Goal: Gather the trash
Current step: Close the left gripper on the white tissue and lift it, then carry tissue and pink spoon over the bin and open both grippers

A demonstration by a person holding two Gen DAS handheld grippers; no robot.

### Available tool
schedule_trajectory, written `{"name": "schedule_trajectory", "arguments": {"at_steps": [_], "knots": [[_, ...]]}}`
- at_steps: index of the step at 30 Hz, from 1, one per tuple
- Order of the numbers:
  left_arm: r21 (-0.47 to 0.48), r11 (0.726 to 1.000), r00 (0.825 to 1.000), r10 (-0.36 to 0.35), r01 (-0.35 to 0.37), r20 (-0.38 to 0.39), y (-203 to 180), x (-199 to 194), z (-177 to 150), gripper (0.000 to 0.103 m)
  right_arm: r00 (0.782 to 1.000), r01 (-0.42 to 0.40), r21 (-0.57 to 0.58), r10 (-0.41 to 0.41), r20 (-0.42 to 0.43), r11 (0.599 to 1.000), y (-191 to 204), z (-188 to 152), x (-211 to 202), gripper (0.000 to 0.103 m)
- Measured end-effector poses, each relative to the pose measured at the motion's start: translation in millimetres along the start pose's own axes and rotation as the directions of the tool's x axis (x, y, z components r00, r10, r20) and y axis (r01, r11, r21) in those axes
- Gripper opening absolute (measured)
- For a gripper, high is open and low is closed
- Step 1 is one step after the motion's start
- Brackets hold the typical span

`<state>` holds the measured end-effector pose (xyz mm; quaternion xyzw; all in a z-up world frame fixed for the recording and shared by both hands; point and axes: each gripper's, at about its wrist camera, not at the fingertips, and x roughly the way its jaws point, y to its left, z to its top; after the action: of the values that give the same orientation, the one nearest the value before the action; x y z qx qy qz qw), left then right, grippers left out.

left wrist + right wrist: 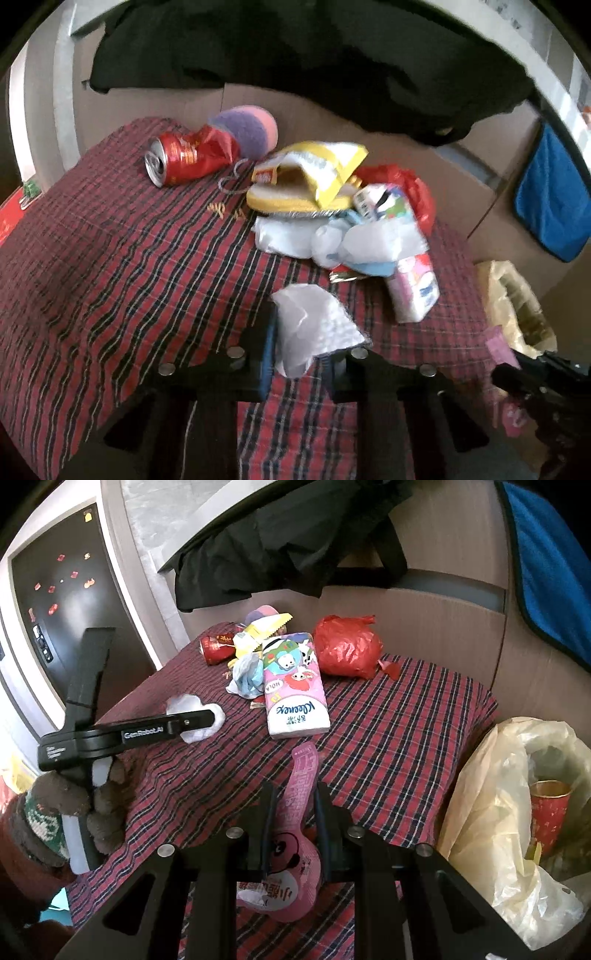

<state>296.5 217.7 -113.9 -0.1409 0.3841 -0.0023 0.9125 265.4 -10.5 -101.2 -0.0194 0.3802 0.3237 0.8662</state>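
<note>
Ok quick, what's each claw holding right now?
Left claw: closed on a crumpled white tissue.
Right claw: closed on a pink plastic snack wrapper with a cartoon face.

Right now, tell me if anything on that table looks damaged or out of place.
The red can lies on its side at the far corner of the plaid tablecloth, crushed at its far end. Beside it, a yellow snack bag gapes torn open on the litter pile.
</note>
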Motion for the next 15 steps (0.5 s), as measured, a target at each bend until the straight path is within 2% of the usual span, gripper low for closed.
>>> {"name": "schedule_trajectory", "arguments": {"at_steps": [6, 10, 15], "knots": [[0.003, 1.000, 0.994, 0.010, -0.010, 0.106, -16, -47, 3, 0.022, 0.999, 0.015, -0.013, -0.015, 0.046, 1.000, 3, 6, -17, 0.019], [0.049, 0.998, 0.980, 0.015, -0.025, 0.198, -38, -80, 6, 0.022, 0.995, 0.024, -0.017, -0.023, 0.096, 1.000, 2, 15, -37, 0.019], [0.111, 0.994, 0.963, -0.032, 0.002, 0.268, -76, -113, 11, 0.022, 0.981, 0.056, -0.039, -0.047, 0.190, 0.998, -2, 31, -73, 0.019]]}}
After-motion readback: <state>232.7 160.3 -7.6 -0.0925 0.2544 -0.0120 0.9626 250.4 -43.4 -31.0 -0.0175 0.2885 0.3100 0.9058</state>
